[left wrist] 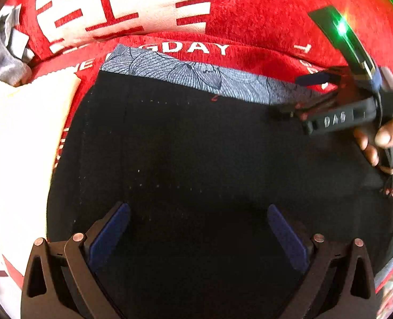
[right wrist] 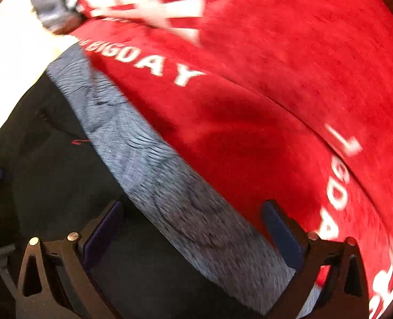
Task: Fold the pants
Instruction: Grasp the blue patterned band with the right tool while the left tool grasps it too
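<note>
While both grippers, left gripper [left wrist: 197, 235] and right gripper [right wrist: 192, 232], hang spread, pinch black pants [left wrist: 183, 146] at far patterned edge [left wrist: 196, 78], evenly.

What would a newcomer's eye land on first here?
The bright red blanket with white lettering fills the background. On it lie the black pants, a blue-grey patterned fabric strip showing along their far edge. The right gripper, open, reaches over that edge's right end.
</note>
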Available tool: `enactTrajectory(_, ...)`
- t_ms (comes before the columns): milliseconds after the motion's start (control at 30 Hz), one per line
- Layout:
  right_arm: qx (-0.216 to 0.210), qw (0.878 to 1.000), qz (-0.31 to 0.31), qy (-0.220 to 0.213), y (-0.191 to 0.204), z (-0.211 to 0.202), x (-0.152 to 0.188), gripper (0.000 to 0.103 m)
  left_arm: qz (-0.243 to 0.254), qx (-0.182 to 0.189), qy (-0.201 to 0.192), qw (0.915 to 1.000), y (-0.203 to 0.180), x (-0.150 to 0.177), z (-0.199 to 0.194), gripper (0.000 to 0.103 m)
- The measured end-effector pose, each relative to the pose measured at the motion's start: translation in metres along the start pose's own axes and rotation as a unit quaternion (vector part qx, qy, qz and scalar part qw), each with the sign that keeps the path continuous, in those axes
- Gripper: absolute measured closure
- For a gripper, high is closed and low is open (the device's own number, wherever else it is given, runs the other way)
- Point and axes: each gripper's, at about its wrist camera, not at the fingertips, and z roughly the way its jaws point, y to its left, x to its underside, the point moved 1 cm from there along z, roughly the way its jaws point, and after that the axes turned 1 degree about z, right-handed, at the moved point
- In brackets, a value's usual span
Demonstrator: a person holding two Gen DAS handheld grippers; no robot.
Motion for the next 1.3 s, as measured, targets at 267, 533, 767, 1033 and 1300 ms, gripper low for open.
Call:
enactTrajectory(267, -0.041, 0.998, -0.045, -0.014, 0.025, -0.025, 0.011, 0.077, -0.135, 0.112, 0.029, 0.984, 0.022, -0.051, 0.004, 0.0)
enactTrajectory(533, 0.024, 0.995, -0.064, -0.067, 0.056, -0.058, 0.047, 0.097, -0.238, 0.107, 0.051, 0.9641, 0.023, -0.113, 0.034, 0.0)
enactTrajectory(767, 0.037, 0.995, -0.075, -0.06, 0.066, -0.046, 0.059, 0.101, -0.202, 0.008, 0.071, 0.9768, 0.003, -0.12, 0.065, 0.015)
enactTrajectory(1033, 0.043, 0.996, -0.046, -0.065, 0.042, -0.064, 0.057, 0.072, -0.182, -0.011, 0.068, 0.9808, 0.012, -0.111, 0.064, 0.084)
enactTrajectory(1300, 0.005, 0.999, -0.033, -0.034, -0.002, -0.055, 0.024, 0.025, -0.178, 0.002, 0.051, 0.9826, 0.022, -0.097, 0.063, 0.084)
